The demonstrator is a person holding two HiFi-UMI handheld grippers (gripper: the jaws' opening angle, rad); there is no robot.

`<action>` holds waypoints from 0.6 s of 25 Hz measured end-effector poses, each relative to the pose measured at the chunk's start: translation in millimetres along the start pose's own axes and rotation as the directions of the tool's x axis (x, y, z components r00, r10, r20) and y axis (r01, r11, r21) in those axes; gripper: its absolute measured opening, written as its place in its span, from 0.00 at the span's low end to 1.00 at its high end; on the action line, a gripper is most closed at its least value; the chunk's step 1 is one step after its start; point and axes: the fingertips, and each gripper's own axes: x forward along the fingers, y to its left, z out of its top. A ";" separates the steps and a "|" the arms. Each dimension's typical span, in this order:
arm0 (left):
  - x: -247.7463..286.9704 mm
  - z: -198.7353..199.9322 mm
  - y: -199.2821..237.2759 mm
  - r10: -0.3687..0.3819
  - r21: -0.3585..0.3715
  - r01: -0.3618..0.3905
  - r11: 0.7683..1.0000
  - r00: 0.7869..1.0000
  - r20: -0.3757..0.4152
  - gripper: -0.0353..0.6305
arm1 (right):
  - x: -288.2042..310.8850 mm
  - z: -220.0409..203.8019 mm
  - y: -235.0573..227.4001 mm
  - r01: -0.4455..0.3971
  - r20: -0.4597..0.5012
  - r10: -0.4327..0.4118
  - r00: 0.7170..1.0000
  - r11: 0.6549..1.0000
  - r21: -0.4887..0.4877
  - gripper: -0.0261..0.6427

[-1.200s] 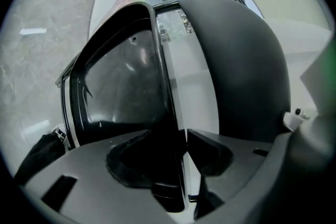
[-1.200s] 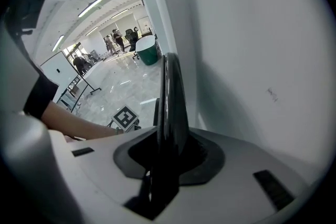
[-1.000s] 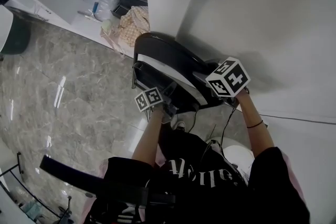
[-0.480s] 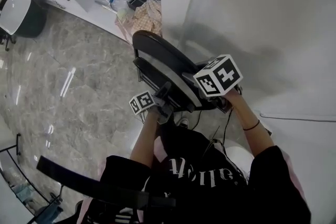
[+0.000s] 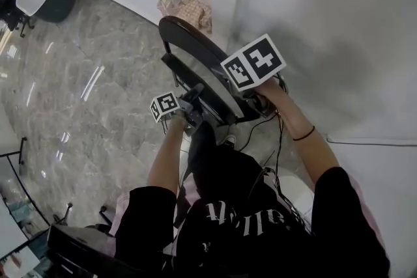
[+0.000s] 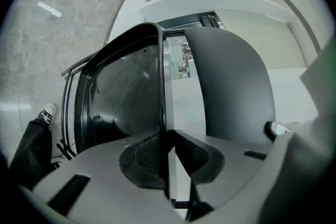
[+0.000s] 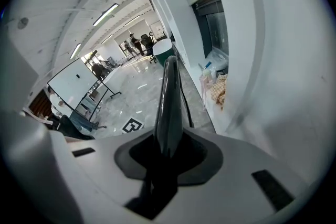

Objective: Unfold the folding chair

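Left tongs, just closed, and right tongs, loosening, pinch black chair.

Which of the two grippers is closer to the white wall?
Right. The right gripper, jaws just eased slightly wider yet pinching the folding chair, sits beside the wall; the left gripper, jaws just closed on its thin frame, is on the chair's floor side.

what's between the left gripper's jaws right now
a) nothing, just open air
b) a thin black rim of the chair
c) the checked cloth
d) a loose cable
b: in the left gripper view the left gripper has just been closing its jaws, and its pads now press on the thin black rim of the chair.
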 end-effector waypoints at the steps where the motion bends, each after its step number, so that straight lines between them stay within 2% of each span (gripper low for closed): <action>1: -5.6 -0.8 1.4 -0.004 -0.010 0.004 1.000 1.000 0.006 0.14 | 1.7 -0.5 5.2 -0.003 -0.004 0.003 1.000 1.000 -0.010 0.16; 10: -52.5 -0.9 17.2 -0.043 -0.042 0.043 0.998 0.999 0.012 0.14 | 18.9 -6.7 50.5 0.020 -0.011 -0.020 1.000 0.999 -0.026 0.16; 15: -81.5 -2.5 26.7 -0.066 -0.072 0.065 0.995 0.998 -0.006 0.14 | 28.3 -12.1 82.4 0.034 -0.075 -0.034 0.997 0.999 -0.002 0.16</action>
